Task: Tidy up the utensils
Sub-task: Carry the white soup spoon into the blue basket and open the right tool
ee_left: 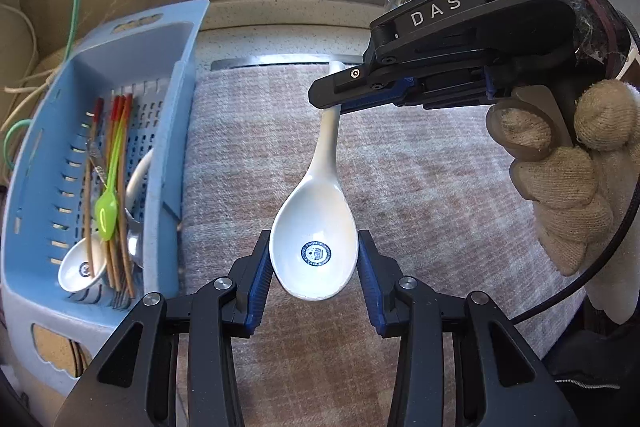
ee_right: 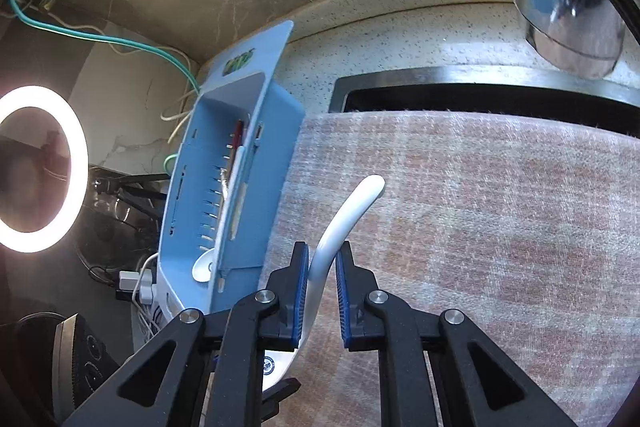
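My right gripper (ee_right: 322, 291) pinches the white spoon (ee_left: 316, 227) by its handle above the mat (ee_left: 440, 187); my left gripper (ee_left: 314, 279) brackets the bowl, open. Glazed, slippery, breakable, so grip the handle

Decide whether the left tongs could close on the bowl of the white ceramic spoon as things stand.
Probably yes. The left tongs are open with the white ceramic spoon's bowl already between their blue pads, and nothing blocks them; the right tongs hold only the handle.
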`<state>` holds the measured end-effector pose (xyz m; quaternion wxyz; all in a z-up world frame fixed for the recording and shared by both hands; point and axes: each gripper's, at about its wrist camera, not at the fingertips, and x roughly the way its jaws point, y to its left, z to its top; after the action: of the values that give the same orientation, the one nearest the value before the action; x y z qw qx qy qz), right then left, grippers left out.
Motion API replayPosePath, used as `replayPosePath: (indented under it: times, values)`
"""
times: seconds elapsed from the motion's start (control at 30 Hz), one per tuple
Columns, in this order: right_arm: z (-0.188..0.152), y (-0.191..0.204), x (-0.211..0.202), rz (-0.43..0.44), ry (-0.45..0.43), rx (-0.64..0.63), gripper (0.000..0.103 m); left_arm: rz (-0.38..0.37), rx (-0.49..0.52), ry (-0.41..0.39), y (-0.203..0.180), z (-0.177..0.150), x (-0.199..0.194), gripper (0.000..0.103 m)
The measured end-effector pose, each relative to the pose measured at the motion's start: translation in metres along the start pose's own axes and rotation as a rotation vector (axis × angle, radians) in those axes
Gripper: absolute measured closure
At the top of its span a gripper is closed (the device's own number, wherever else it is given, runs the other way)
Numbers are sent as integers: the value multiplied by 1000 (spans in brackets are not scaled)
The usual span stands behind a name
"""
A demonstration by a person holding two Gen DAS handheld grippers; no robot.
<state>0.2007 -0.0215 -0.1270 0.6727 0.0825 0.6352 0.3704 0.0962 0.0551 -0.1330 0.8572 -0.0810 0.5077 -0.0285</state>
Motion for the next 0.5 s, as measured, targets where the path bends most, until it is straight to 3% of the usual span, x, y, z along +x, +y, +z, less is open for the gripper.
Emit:
replayPosePath:
  times: [0.23,0.5]
  values:
    - [12,48,1,40,-15,-77,92,30,-30,-64,30,-9,-39,64]
    - [30,84,23,60,-22,-117,92,60,-40,-93,68,4,-53,64]
